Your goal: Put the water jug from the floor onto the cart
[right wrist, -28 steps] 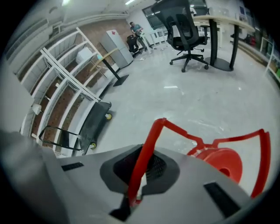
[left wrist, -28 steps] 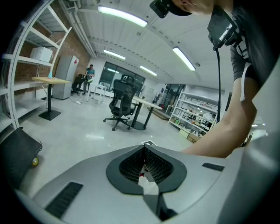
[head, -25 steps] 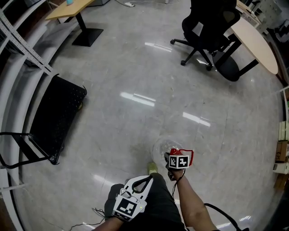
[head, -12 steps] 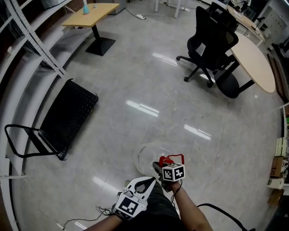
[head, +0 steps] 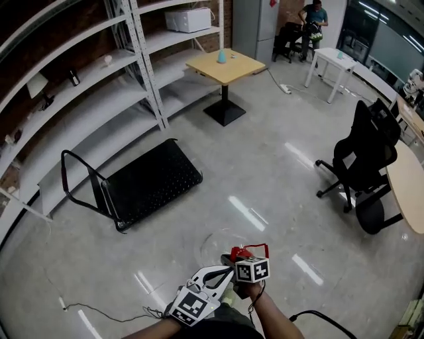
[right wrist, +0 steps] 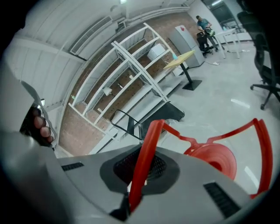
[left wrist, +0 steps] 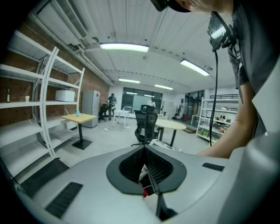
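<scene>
We hold jug (head: 214,243) hanging under right gripper (head: 238,259), jaws clamped on red handle (right wrist: 146,151). Left gripper (head: 224,273) closed, empty, beside. Cart (head: 149,182) well ahead-left. Risk: jug swings, handle slips, we drop it.

Polished grey floor (head: 265,165), glossy, streaked with pale reflections of the ceiling strip lights (left wrist: 124,47). Along the left, white metal shelving (head: 93,99) against a dark brick wall (right wrist: 81,129), a white box (head: 189,20) on an upper shelf. Past the shelving, a small wooden table (head: 225,66) on a black pedestal, a pale blue bottle (head: 221,57) on top. At right, a black swivel chair (head: 361,155) beside a light curved table (head: 407,189). Farther back, a white desk (head: 331,61) and a tall grey cabinet (head: 255,23).
</scene>
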